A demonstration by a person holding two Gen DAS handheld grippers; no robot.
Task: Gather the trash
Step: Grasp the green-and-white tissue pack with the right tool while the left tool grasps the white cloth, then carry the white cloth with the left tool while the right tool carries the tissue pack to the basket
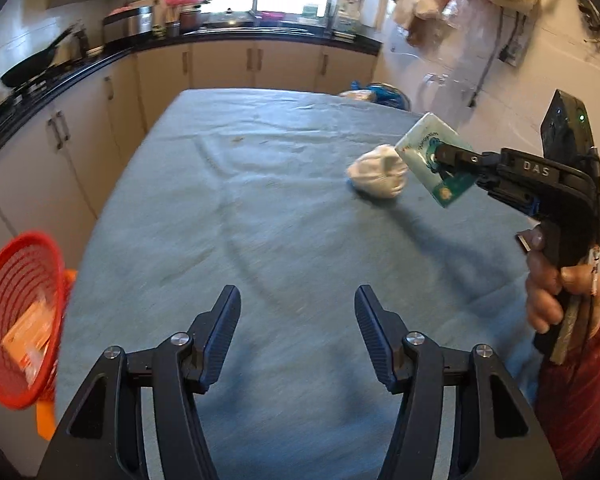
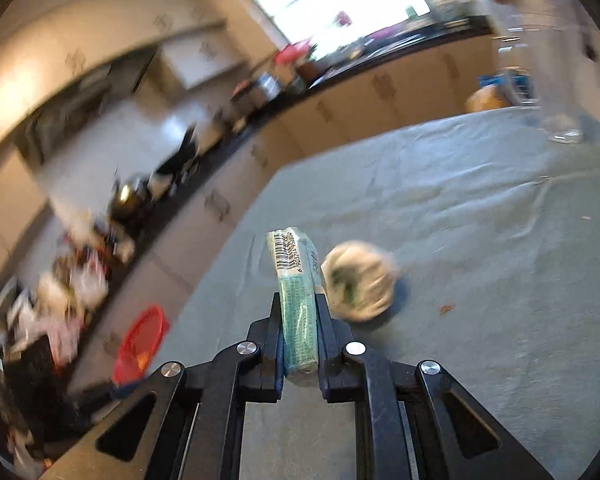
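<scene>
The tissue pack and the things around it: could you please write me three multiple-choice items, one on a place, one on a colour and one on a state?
1. Where is the crumpled white wad?
A. On the blue tablecloth
B. In the basket
C. On the kitchen counter

2. What colour is the mesh basket beside the table?
A. Green
B. Red
C. White

3. In what state are the right tongs?
A. Wide open and empty
B. Shut on the wad
C. Shut on the tissue pack

Answers:
1 A, the wad lies on the cloth just beyond the pack.
2 B, its mesh is plainly red.
3 C, both pads press the pack's sides, while the left tongs stand open and empty.
</scene>
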